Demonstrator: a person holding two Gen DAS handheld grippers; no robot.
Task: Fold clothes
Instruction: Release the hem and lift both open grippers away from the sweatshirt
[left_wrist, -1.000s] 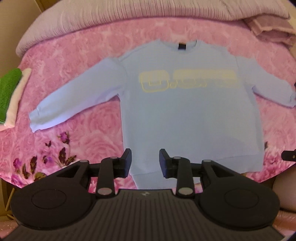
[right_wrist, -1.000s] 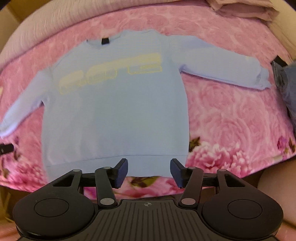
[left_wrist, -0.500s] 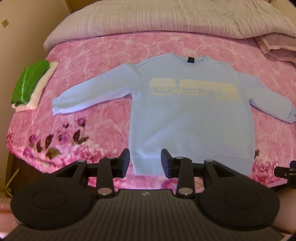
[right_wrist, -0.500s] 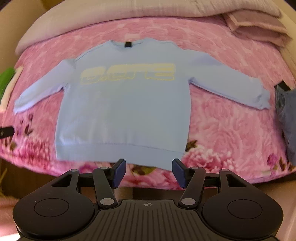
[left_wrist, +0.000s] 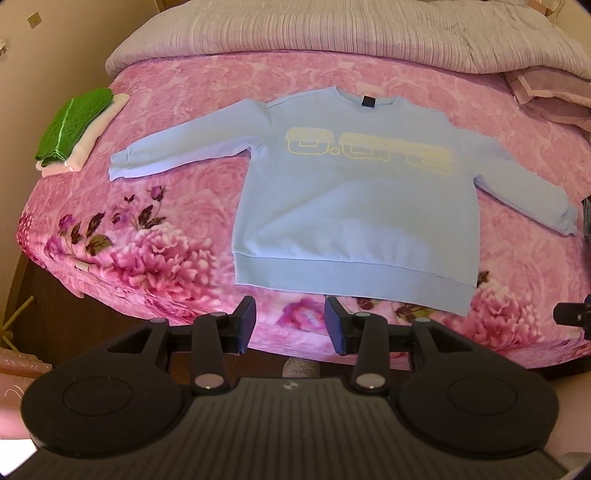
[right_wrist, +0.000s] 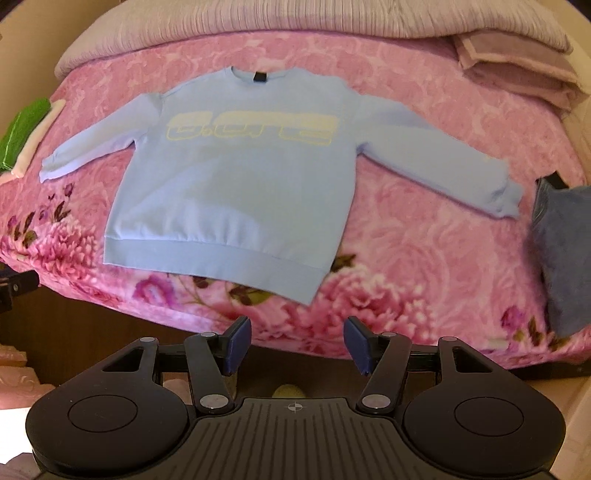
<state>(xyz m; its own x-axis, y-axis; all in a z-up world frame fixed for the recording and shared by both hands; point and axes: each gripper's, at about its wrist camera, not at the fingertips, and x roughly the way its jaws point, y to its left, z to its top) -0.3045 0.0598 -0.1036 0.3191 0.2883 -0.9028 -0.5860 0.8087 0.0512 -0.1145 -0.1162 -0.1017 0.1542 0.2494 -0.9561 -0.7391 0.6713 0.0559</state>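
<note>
Your sweatshirt (left_wrist: 354, 206) lies flat mid-bed (left_wrist: 177, 206), sleeves spread | folded stack (left_wrist: 74, 129) at its left | quilt (left_wrist: 332, 33) behind | folded garment (right_wrist: 561, 251) at its right

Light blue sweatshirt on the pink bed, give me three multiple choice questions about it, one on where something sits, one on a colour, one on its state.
1. Where does the folded green cloth lie relative to the light blue sweatshirt with yellow lettering?
A. Beyond its left sleeve, at the bed's edge
B. On its chest
C. Under its hem

2. What colour is the small tag at the neckline?
A. White
B. Dark
C. Red

3. How does the sweatshirt lie?
A. Folded in half
B. Bunched in a heap
C. Spread flat, both sleeves out

Answers: 1 A, the green cloth tops a pale stack left of the sweatshirt. 2 B, the tag looks dark. 3 C, front up on the pink floral blanket, nothing folded yet.
</note>
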